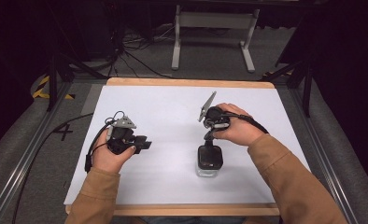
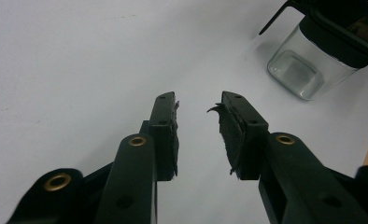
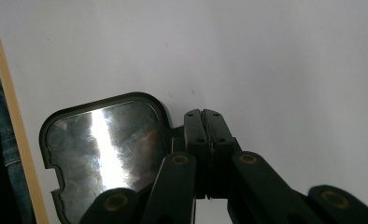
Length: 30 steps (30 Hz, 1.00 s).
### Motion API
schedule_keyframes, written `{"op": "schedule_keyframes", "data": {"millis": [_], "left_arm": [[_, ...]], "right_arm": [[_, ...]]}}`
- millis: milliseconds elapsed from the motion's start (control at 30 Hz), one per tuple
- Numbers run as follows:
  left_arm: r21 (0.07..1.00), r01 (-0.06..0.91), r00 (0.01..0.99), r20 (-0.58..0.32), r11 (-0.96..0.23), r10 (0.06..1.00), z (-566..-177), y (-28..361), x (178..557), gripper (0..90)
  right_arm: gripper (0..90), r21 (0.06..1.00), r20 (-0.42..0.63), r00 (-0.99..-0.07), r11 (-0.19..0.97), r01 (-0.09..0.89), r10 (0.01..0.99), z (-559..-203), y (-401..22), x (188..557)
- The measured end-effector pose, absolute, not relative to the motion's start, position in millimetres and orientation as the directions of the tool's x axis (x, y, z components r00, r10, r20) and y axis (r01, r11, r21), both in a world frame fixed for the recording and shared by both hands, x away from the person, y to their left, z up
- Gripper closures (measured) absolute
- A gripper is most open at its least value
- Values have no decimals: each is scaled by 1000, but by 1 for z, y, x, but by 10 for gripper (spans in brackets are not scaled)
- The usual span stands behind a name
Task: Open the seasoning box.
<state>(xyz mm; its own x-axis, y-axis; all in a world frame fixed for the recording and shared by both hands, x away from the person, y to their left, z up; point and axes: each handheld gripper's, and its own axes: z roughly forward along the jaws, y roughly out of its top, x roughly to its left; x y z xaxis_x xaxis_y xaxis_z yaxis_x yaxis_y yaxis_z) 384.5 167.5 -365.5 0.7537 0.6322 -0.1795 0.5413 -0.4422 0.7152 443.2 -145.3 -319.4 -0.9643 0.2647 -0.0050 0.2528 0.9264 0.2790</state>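
Observation:
A small clear glass jar (image 1: 208, 170) with a black lid (image 1: 210, 156) stands on the white table sheet (image 1: 173, 107), right of centre near the front. My right gripper (image 1: 209, 139) points down at the lid's far edge. In the right gripper view its jaws (image 3: 204, 114) are pressed together on a tab at the edge of the glossy lid (image 3: 107, 154). My left gripper (image 1: 145, 143) hovers left of the jar, aimed toward it, open and holding nothing (image 2: 198, 105). From there the jar (image 2: 294, 70) and its lid (image 2: 345, 28) sit at the upper right.
The sheet lies on a wooden board whose edge (image 1: 191, 82) shows at the back. Metal rails (image 1: 28, 154) run along both sides. A white stand (image 1: 215, 21) and loose cables (image 1: 135, 51) are on the floor beyond the table.

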Motion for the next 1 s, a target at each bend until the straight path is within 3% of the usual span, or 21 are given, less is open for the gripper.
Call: {"op": "schedule_keyframes", "data": {"millis": [400, 800, 1000], "left_arm": [[702, 530, 784, -191, -476, 591, -367, 151, 381, 691], [722, 402, 910, -244, -564, 336, -369, 72, 360, 740], [742, 375, 925, -263, -555, 274, -373, 44, 355, 774]], "right_arm": [[900, 275, -2, -962, 925, 263, 274, -320, -145, 445], [900, 287, -27, -958, 920, 266, 286, -324, -145, 447], [900, 326, -1, -956, 904, 276, 293, -325, -150, 448]]}}
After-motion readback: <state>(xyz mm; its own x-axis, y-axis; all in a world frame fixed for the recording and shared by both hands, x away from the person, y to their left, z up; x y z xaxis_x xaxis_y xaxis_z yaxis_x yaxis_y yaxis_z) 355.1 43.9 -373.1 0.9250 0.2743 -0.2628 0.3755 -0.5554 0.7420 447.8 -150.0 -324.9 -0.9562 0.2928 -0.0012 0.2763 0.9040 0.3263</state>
